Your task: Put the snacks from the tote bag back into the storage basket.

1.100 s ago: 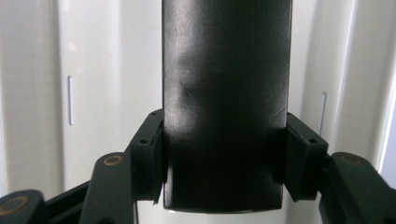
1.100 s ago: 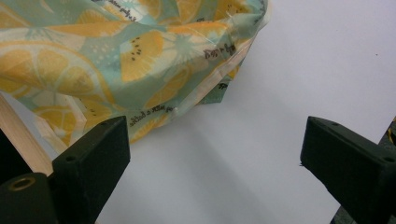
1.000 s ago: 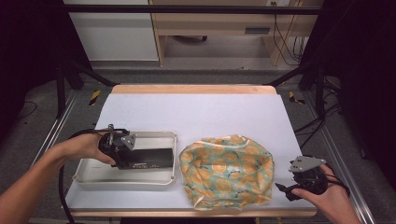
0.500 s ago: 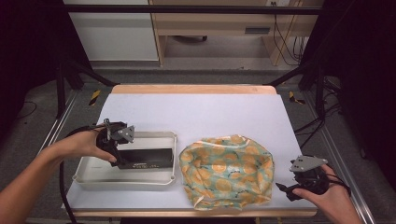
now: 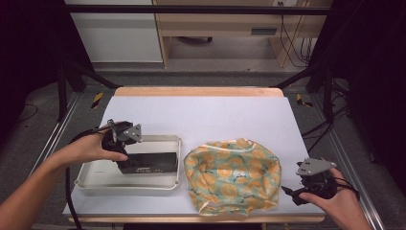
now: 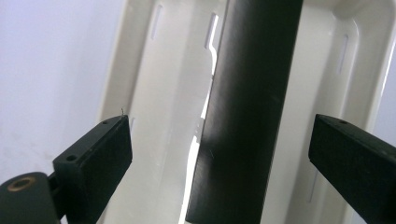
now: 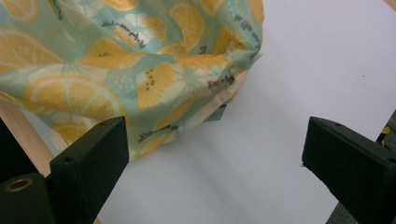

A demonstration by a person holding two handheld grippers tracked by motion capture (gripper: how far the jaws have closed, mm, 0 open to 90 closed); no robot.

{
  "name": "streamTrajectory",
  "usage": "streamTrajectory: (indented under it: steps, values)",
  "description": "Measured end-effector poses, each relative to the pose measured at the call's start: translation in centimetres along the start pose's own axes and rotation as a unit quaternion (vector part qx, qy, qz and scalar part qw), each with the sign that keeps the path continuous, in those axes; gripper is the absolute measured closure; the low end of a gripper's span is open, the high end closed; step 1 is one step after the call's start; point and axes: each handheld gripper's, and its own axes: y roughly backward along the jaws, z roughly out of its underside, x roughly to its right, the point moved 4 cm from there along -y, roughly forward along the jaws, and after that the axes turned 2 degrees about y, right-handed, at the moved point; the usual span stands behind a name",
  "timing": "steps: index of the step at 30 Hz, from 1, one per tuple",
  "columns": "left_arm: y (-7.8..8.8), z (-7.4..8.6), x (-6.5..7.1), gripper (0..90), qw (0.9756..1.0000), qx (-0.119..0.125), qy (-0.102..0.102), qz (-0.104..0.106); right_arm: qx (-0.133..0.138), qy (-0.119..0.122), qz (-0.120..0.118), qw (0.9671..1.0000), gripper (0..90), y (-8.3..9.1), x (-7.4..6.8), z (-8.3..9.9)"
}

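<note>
The left hand-held gripper [image 5: 125, 149] hangs over the white tray [image 5: 95, 178] with its jaws spread wide after just opening. A black box [image 6: 252, 107] lies in the tray straight below, between the two jaws, and neither pad touches it. The right hand-held gripper [image 5: 293, 195] rests low at the near edge of the table [image 5: 215, 115], jaws wide apart and holding nothing. The orange-print cloth [image 7: 116, 60] lies just ahead of it, toward its left jaw, with its hem close to that pad.
</note>
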Motion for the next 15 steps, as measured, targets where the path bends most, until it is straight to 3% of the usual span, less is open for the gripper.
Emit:
streamTrajectory:
  steps: [2,4,8,12,15]
  values:
    - [0.4,-0.2,-0.1,5.7,0.9995,0.017,0.024,-0.015,-0.001,-0.006,0.004,1.0,7.7,0.0,0.2,-0.3]
    - [0.9,-0.2,-0.4,6.2,0.997,0.035,0.061,-0.031,0.001,-0.014,0.014,0.9998,7.8,-0.2,0.5,-0.5]
    - [1.7,0.3,-0.8,5.6,0.9864,0.087,0.128,-0.055,0.011,-0.044,0.037,0.9983,8.2,-0.7,1.4,-1.3]
    - [2.2,1.4,-1.0,5.2,0.9778,0.105,0.163,-0.079,0.021,-0.069,0.062,0.9955,9.5,-1.2,2.3,-2.1]
    - [2.2,2.5,-1.2,5.2,0.9685,0.124,0.194,-0.095,0.031,-0.088,0.073,0.993,9.5,-1.6,3.0,-2.6]
